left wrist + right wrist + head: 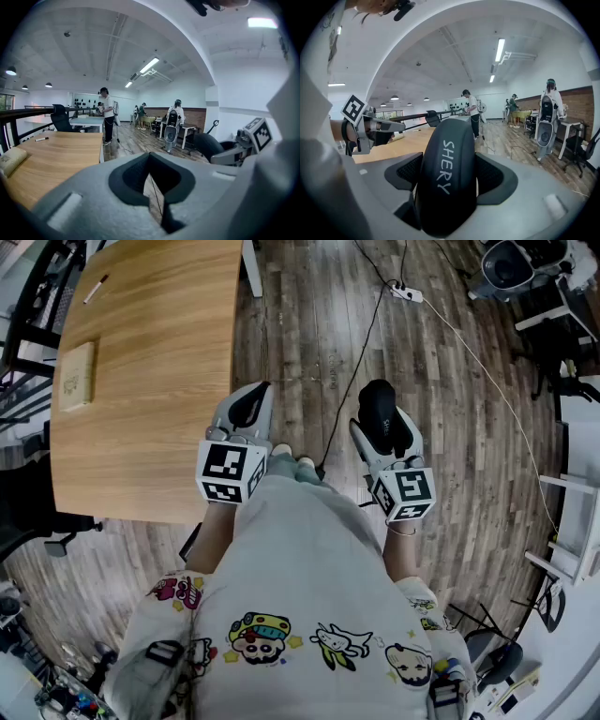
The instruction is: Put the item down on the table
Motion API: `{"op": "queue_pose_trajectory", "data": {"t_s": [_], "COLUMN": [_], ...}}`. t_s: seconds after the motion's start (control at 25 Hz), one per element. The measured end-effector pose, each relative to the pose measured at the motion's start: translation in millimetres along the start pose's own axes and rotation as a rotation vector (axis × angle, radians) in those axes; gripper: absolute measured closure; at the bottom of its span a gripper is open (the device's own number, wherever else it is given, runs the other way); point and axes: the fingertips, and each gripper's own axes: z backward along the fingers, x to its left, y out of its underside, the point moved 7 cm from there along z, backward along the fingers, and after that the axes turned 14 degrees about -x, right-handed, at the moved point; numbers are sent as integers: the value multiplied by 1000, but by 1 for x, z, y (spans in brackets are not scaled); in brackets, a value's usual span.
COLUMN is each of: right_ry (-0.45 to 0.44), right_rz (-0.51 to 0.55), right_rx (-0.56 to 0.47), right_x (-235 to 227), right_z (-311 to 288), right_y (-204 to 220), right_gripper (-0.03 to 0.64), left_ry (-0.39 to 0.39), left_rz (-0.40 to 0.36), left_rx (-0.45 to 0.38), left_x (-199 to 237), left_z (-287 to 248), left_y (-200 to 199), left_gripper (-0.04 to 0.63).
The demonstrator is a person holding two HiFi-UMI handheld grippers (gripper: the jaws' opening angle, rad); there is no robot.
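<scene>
My R gripper (pixel 386 432) is clamped on a black oval case (pixel 447 178) w/ SHERY written on it. The jaws are spread wide round its sides, and the case is held up over the wood floor (pixel 309 324), right of the table (pixel 159 381) and not on it. My L gripper (pixel 246 409) has its jaws together w/ nothing btwn them, at the table's right edge.

A smooth black oblong case (pixel 447 176) with rounded ends, "SHERY" in pale letters running along its side, stands on edge between the jaws of the right tool (pixel 449 187), whose dark pads press on both of its flanks. It hangs in the air above the wood floor (pixel 309 324), to the right of the light wooden bench (pixel 150 381) and apart from it.
</scene>
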Motion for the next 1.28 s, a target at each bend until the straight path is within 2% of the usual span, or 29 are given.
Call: {"op": "queue_pose_trajectory", "data": {"t_s": [0.36,0.72,1.28], "right_ry": [-4,11,-24], "right_rz": [-50,-73,-53], "right_rx": [25,38,41], "right_x": [-20,-47,-92], "right_z": [-5,-45,-197], "right_y": [4,7,-28], "right_gripper": [258,255,253], "left_ry": [-36,-15,-45], "left_rz": [4,3,22], "left_rx": [34,39,16], "left_x": [-2,20,123], "left_z": [-9,-61,-176], "left_y": [7,10,-15], "left_gripper": [595,595,595]}}
